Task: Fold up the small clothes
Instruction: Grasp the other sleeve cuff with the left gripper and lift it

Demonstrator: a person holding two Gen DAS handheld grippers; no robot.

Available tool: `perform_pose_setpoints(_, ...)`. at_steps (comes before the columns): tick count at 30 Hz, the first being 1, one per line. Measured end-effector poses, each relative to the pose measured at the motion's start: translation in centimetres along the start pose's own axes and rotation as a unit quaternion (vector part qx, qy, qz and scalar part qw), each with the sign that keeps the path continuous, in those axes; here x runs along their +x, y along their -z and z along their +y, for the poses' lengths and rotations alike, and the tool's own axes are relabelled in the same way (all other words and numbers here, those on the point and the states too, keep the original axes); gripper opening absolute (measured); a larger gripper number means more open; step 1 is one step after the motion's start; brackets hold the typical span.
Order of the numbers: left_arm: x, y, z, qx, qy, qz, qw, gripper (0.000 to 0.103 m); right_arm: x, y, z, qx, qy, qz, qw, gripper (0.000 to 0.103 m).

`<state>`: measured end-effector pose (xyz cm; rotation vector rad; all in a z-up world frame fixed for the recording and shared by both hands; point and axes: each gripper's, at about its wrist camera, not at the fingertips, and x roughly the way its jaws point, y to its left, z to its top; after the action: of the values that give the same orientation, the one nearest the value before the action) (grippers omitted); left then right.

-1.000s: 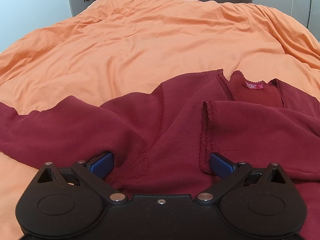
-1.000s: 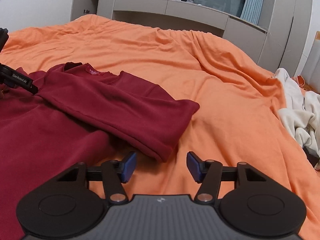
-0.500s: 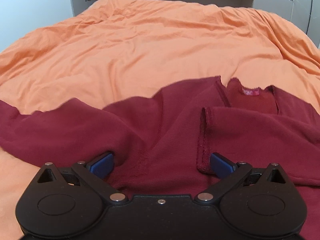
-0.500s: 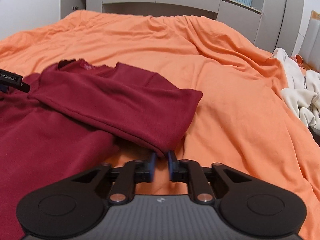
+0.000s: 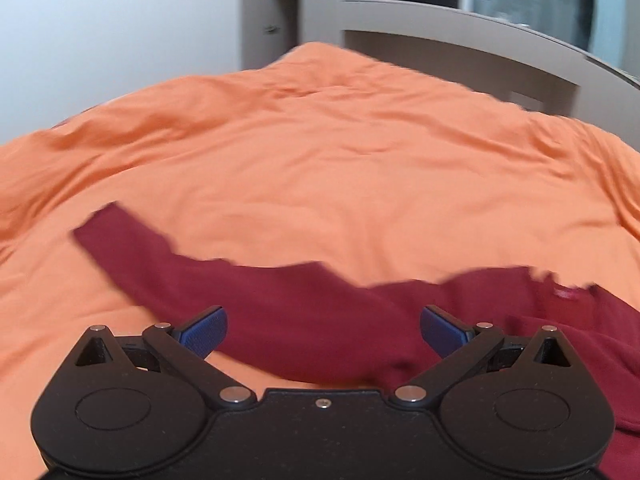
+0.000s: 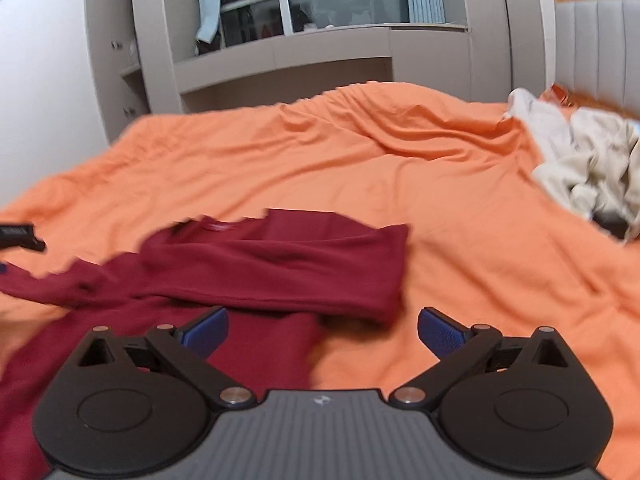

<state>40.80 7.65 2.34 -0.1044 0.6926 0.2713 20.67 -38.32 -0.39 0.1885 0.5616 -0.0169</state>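
A dark red sweater [image 5: 320, 312] lies on the orange bedspread [image 5: 320, 168], its neck label toward the far side. Its left sleeve [image 5: 120, 240] stretches out flat to the left. The right sleeve [image 6: 288, 272] is folded across the chest. My left gripper [image 5: 324, 330] hovers open above the sleeve and shoulder, its blue pads [image 5: 204, 330] wide apart and clear of the cloth. My right gripper [image 6: 323, 330] hangs above the folded sleeve's end; its jaws are opening and grip nothing. A black edge of the left gripper [image 6: 20, 236] shows at the left of the right wrist view.
A heap of cream clothes [image 6: 580, 168] lies at the bed's right side, with a dark object [image 6: 608, 222] beside it. Grey shelving and cabinets [image 6: 280, 60] stand beyond the bed's far edge. A padded headboard [image 6: 600, 48] rises at the far right.
Both grippers have lifted away from the sweater. The right gripper closed by the folded sleeve's end, then spread wide. The left view has swung left, onto the outstretched sleeve.
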Motion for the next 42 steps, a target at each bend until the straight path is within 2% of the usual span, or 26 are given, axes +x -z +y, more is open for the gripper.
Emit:
perform_pose_setpoints(5,1.5,-1.5,8.1,-0.007,-0.060,0.005,0.9982,0.102,-1.1,2.4,2.6,0.010,-0.054,-0.012,0.998,0.103)
perform_pose_setpoints(8,2.9,-2.7,13.2,-0.042,-0.092,0.014,0.9948,0.102,-0.8,3.4,4.1,0.008,-0.061,-0.009,0.998,0.103)
perform_pose_setpoints(12,5.2,-3.9,18.1,-0.090,-0.105,0.030,0.9899,0.102,-0.2,3.9,5.1,0.013,-0.053,0.004,0.998,0.103)
perform_pose_setpoints(15,7.1,-4.5,20.0,-0.120,-0.096,0.040,0.9873,0.100,-0.2,4.2,5.3,0.021,-0.045,0.005,0.999,0.103)
perform_pose_setpoints(18,9.0,-4.8,20.8,-0.151,-0.094,0.045,0.9831,0.089,0.0,4.4,4.9,0.032,-0.037,0.006,0.999,0.103)
perform_pose_setpoints(21,10.7,-4.9,21.8,-0.183,-0.109,0.044,0.9760,0.070,0.3,4.8,4.7,0.042,-0.032,0.017,0.998,0.103)
perform_pose_setpoints(23,11.2,-5.0,22.3,-0.200,-0.125,0.039,0.9709,0.044,0.4,5.0,4.8,0.044,-0.030,0.022,0.998,0.103)
perform_pose_setpoints(24,11.3,-5.1,22.6,-0.206,-0.127,0.034,0.9696,0.037,0.5,5.1,4.8,0.043,-0.029,0.023,0.998,0.103)
perform_pose_setpoints(26,11.1,-5.1,23.0,-0.218,-0.117,0.017,0.9689,0.005,0.5,5.4,4.9,0.042,-0.026,0.023,0.999,0.103)
perform_pose_setpoints(31,9.8,-6.0,22.9,-0.239,-0.081,-0.027,0.9672,0.002,0.4,5.6,5.1,0.035,-0.022,0.022,0.999,0.103)
perform_pose_setpoints(37,6.4,-8.9,19.4,-0.191,-0.055,-0.078,0.9769,0.002,-0.1,5.6,4.6,0.047,-0.027,0.012,0.998,0.103)
perform_pose_setpoints(42,2.1,-12.0,13.2,-0.132,-0.001,-0.128,0.9829,0.002,-1.2,5.3,4.1,0.061,-0.030,-0.002,0.998,0.103)
